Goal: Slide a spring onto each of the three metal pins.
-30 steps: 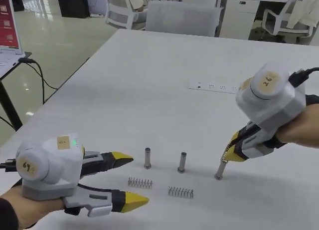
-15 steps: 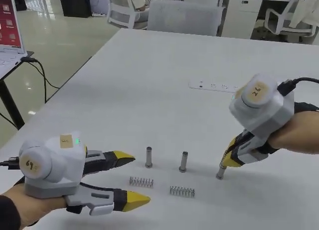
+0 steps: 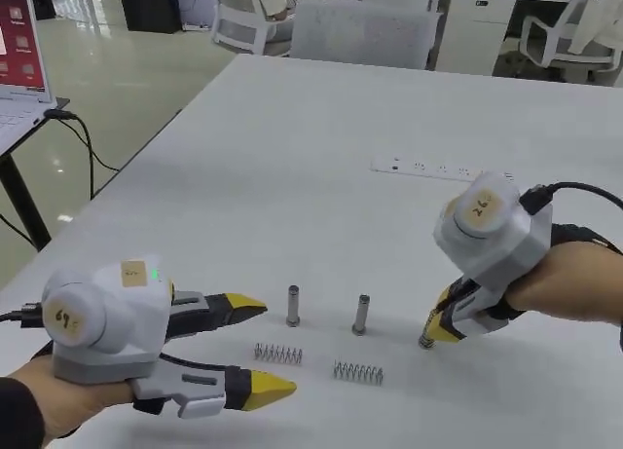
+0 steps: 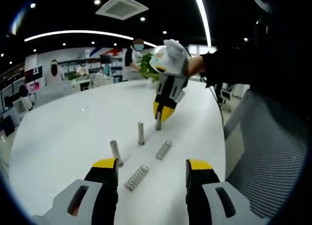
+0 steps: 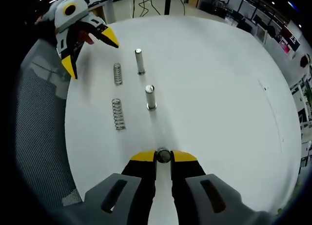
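Head view: my left gripper (image 3: pixel 268 344), fingers spread, sits beside two loose coiled springs (image 3: pixel 278 353) lying before two bare upright pins (image 3: pixel 293 306). Left gripper view: the springs lie just ahead of my tips. Right gripper view: my right gripper (image 5: pixel 163 157) pinches the third pin (image 5: pixel 163 154) at its top.

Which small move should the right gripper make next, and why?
Probably the right gripper should open slightly: its jaws are shut around the end pin, low on it, while the left spring and the second spring lie loose.

Ceiling lights (image 4: pixel 121 6) give bright, even light; shadows on the table (image 3: pixel 292 176) stay faint; gripper views bend at their edges.
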Available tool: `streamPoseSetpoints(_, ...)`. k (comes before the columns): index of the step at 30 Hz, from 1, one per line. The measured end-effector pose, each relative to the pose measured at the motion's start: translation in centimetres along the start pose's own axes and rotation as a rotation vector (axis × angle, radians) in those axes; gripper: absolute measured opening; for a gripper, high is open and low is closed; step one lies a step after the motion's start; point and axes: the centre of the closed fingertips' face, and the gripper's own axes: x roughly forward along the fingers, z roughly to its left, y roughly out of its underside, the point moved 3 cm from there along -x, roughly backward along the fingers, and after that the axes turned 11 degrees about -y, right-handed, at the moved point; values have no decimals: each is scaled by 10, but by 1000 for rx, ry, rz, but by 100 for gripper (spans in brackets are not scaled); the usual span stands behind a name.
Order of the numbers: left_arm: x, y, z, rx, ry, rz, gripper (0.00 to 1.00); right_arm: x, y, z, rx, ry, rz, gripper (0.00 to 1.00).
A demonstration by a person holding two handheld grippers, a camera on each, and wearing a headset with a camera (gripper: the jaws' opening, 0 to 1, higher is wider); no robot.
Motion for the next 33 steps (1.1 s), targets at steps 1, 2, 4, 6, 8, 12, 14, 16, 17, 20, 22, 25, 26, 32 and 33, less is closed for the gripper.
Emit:
streamPoseSetpoints(1, 0, 0, 0, 0, 0, 0, 50, 0, 1, 1, 1, 0, 3, 8)
streamPoseSetpoints(2, 0, 0, 0, 0, 0, 0, 50, 0, 1, 0, 0, 0, -1, 8)
streamPoseSetpoints(4, 0, 0, 0, -1, 1, 0, 50, 1, 1, 0, 2, -1, -7, 8)
streamPoseSetpoints(6, 0, 0, -1, 0, 1, 1, 50, 1, 1, 0, -4, 0, -7, 9)
streamPoseSetpoints(8, 0, 0, -1, 1, 2, 0, 50, 2, 2, 1, -5, -2, -5, 10)
streamPoseSetpoints(12, 0, -1, -1, 0, 1, -2, 50, 3, 4, 1, -5, -1, -9, 14)
streamPoseSetpoints(14, 0, -1, -1, 0, 2, -1, 50, 3, 5, 1, -6, 1, -9, 16)
streamPoseSetpoints(16, 0, -1, -1, 1, 3, -2, 50, 2, 6, 1, -4, 4, -10, 16)
streamPoseSetpoints(17, 0, -1, -1, 1, 3, -1, 50, 2, 6, 1, -2, 4, -12, 17)
streamPoseSetpoints(20, 0, -1, -1, 1, 2, -1, 50, -1, 9, 1, 8, 7, -19, 18)
streamPoseSetpoints(22, 0, -1, -1, 1, 2, -1, 50, -3, 11, 2, 10, 10, -18, 18)
streamPoseSetpoints(25, 1, -1, -1, 2, 4, 0, 50, -6, 14, 6, 15, 13, -21, 18)
streamPoseSetpoints(26, 1, -1, -2, 2, 5, 0, 50, -6, 15, 7, 14, 14, -23, 18)
streamPoseSetpoints(32, 1, 0, -2, 2, 5, 1, 50, -8, 19, 19, 19, 5, -21, 18)
streamPoseSetpoints(33, 1, 0, -2, 2, 6, 1, 50, -7, 19, 23, 16, 0, -21, 18)
